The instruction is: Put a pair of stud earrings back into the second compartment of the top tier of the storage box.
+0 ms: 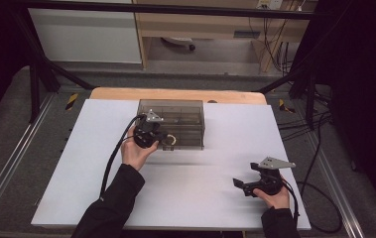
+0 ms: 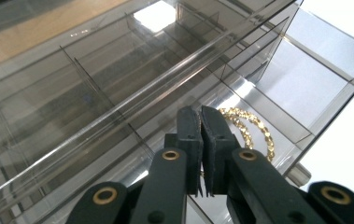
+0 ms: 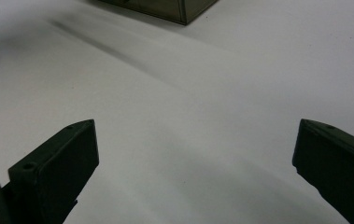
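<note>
My left gripper [image 1: 161, 140] is at the front edge of the clear organizer box [image 1: 185, 111], jaws pressed together with nothing visibly between them. The gold bracelet [image 2: 254, 128] lies in a box compartment just beyond the tips. My right gripper [image 1: 238, 184] rests well apart on the white table [image 1: 200, 198], jaws wide.

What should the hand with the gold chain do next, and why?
Probably open the jaws a little to let go. The left hand-held gripper is shut on the gold chain, which already hangs over a front compartment of the clear box. The right hand-held gripper waits open over the white table, so the drop looks like the next step.
</note>
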A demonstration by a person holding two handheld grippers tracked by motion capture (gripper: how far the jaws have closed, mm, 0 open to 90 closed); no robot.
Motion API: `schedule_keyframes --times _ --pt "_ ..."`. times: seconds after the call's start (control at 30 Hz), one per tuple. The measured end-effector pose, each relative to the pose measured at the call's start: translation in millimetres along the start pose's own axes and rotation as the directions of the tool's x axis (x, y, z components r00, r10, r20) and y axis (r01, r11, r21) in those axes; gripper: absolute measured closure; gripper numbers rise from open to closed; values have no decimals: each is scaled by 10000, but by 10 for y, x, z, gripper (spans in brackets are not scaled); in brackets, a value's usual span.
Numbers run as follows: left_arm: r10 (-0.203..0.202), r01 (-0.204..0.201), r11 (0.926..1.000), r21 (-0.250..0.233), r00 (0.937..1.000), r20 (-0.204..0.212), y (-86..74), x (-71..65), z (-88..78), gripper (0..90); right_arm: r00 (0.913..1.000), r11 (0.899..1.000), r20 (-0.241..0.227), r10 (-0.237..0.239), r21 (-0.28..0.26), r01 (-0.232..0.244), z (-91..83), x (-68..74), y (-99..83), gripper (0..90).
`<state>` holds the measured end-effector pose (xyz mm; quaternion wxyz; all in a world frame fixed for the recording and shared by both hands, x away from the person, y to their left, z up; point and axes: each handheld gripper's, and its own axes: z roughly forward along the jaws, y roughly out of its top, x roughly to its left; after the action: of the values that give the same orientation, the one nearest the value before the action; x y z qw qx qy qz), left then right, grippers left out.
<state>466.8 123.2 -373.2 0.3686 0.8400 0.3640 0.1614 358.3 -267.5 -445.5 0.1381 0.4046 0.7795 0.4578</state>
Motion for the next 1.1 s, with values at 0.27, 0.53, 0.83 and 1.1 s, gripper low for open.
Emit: schedule_keyframes --times 0.27,0.53,0.83,1.1 --pt "139 -142 9994 -329 9999 -99 -4 -5 -47 806 10000 10000 -3 11 -2 -11 0 3 0 11" --pt "35 -49 9983 -579 9997 -235 -4 -21 -190 669 10000 10000 -20 26 -12 -26 -3 4 2 11" --pt "-24 7 9975 -706 9997 -250 -71 -22 -341 452 10000 10000 -13 -13 -2 13 2 2 2 11" --pt "-18 8 9967 -817 9999 -123 -154 -4 -475 319 10000 10000 -4 -2 5 2 5 2 2 11"
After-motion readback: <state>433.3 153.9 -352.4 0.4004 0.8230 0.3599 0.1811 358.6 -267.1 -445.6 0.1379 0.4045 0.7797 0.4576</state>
